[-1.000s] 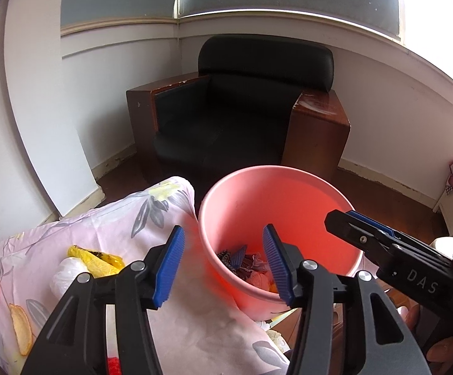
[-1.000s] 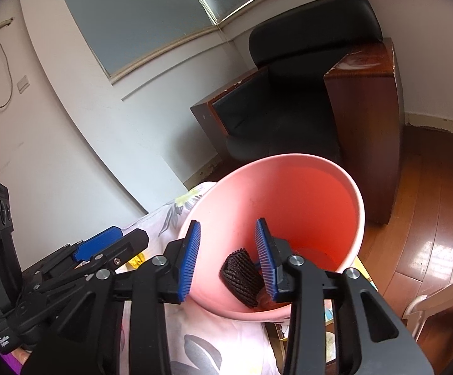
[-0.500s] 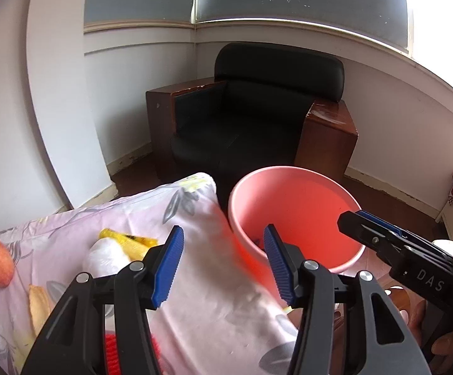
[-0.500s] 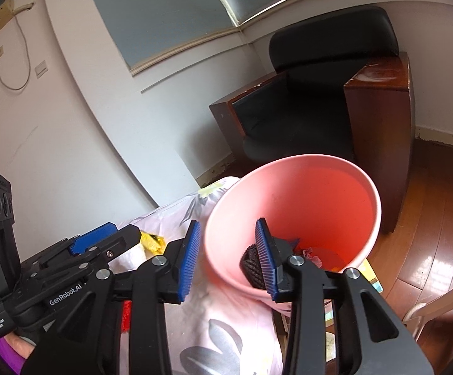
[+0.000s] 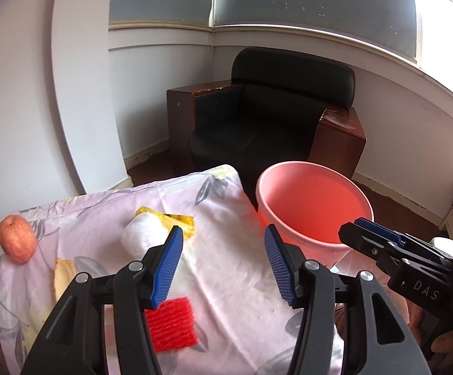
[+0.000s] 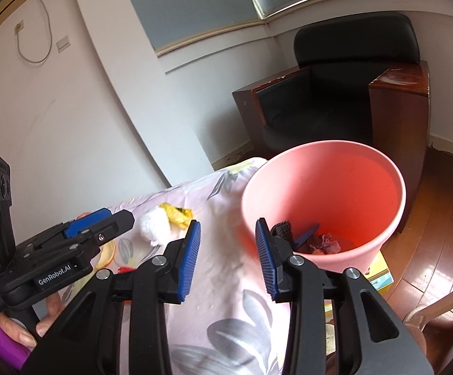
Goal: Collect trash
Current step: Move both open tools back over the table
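Note:
A pink bin (image 5: pixel 314 209) stands just off the right edge of a table covered by a floral cloth (image 5: pixel 226 268); it also shows in the right wrist view (image 6: pixel 323 203), holding dark netting, a blue piece and crumpled scraps. On the cloth lie a white foam wad (image 5: pixel 143 234), a yellow wrapper (image 5: pixel 176 220), a red foam net (image 5: pixel 171 323), a peel (image 5: pixel 62 276) and an apple (image 5: pixel 17 243). My left gripper (image 5: pixel 223 265) is open and empty above the cloth. My right gripper (image 6: pixel 226 257) is open and empty beside the bin's left wall.
A black armchair (image 5: pixel 276 122) with wooden sides stands in the corner behind the bin. A white wall pillar (image 5: pixel 79 93) rises behind the table. A yellow and blue box (image 6: pixel 379 273) lies under the bin. A plastic chair (image 6: pixel 439 312) is at the lower right.
Both grippers have pulled back and left from over the bin, open and empty. The cloth with the wad, wrapper, red net and apple has come into view.

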A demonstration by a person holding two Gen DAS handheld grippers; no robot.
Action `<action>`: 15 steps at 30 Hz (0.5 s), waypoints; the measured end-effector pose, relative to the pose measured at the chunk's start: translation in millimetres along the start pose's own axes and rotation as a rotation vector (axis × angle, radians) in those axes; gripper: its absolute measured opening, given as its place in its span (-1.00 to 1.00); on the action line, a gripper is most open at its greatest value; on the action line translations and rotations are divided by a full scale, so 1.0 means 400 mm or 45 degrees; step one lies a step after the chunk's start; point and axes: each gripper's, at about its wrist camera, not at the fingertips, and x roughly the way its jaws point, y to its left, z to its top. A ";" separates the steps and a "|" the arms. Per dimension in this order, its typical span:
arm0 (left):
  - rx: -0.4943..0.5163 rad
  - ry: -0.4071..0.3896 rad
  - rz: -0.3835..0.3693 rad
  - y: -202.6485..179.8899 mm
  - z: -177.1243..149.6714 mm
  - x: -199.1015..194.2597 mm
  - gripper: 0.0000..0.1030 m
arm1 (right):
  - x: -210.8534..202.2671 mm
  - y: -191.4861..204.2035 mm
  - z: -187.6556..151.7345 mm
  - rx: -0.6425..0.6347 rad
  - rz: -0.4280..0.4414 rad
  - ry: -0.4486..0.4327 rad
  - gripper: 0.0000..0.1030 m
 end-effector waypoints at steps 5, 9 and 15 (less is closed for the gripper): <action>-0.020 -0.007 0.017 0.025 -0.019 -0.028 0.04 | 0.000 0.038 -0.019 -0.045 0.018 0.025 -0.27; -0.042 -0.009 0.030 0.052 -0.037 -0.046 0.04 | 0.001 0.066 -0.034 -0.074 0.022 0.043 -0.27; -0.076 -0.001 0.057 0.097 -0.064 -0.067 0.04 | 0.007 0.099 -0.051 -0.108 0.034 0.075 -0.27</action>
